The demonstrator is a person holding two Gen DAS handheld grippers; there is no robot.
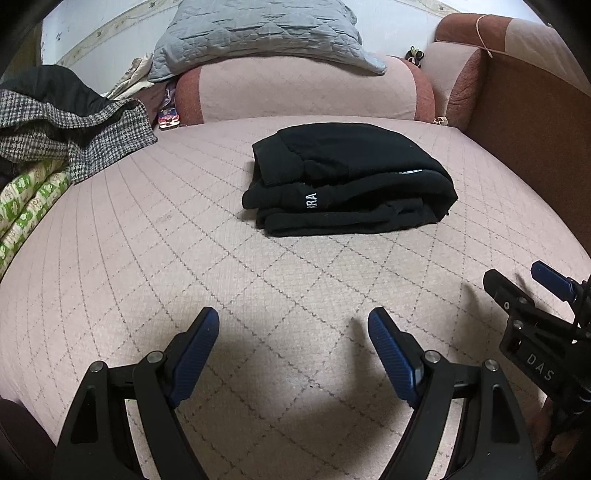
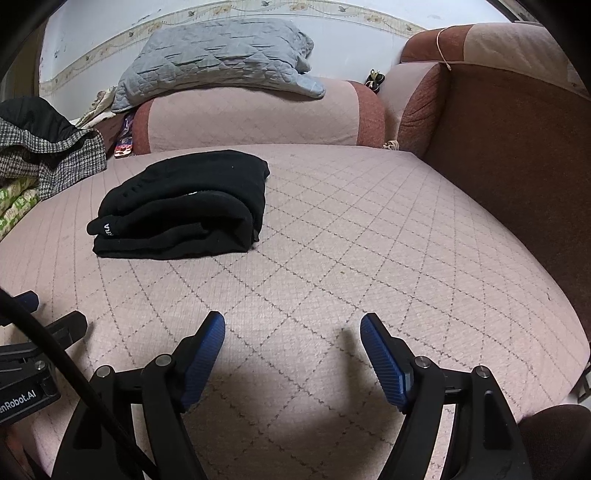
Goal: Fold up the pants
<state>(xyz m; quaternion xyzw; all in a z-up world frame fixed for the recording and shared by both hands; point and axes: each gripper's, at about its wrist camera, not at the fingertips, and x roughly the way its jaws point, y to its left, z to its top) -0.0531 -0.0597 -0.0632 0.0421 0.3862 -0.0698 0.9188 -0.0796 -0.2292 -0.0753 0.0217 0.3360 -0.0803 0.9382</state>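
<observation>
Black pants (image 1: pixel 347 181) lie folded into a compact stack on the pink quilted sofa seat (image 1: pixel 184 258), white lettering showing on one edge. They also show in the right wrist view (image 2: pixel 181 206), at the left. My left gripper (image 1: pixel 293 321) is open and empty, hovering over bare seat well in front of the pants. My right gripper (image 2: pixel 291 325) is open and empty too, in front and to the right of the pants. The right gripper also shows at the right edge of the left wrist view (image 1: pixel 524 284).
A grey quilted pillow (image 1: pixel 255 33) rests on the sofa backrest (image 1: pixel 303 92). A houndstooth garment pile (image 1: pixel 70 129) and a green patterned cloth (image 1: pixel 29 206) lie at the left. A brown armrest (image 2: pixel 509 147) bounds the right side.
</observation>
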